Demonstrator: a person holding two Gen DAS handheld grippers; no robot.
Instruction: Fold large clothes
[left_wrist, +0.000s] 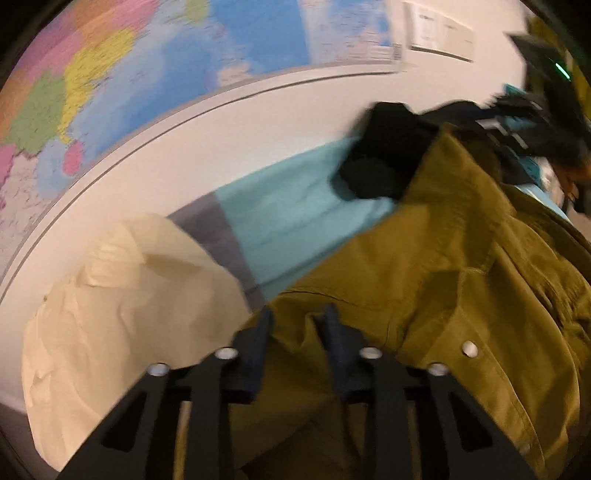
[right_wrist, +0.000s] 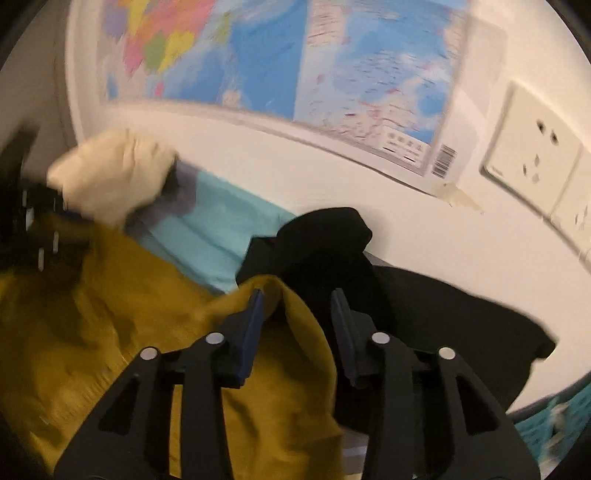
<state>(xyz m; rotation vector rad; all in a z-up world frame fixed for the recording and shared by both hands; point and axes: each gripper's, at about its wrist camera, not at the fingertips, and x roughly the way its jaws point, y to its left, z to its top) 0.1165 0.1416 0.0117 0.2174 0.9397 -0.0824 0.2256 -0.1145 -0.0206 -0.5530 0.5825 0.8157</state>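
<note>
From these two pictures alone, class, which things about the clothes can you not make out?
- Mustard jacket: full shape, cut off by the lower and right edges, left wrist view.
- Black garment: its kind, bunched and partly behind the right hand-held gripper.
- Cream cloth: its kind, blurred and crumpled.

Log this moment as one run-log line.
task: fold large clothes | left gripper: over olive jacket, jaws apart | right gripper: open, jacket edge between jaws | nearby: black garment, cream garment

Warm dim light, motion blur, fisheye warping
</note>
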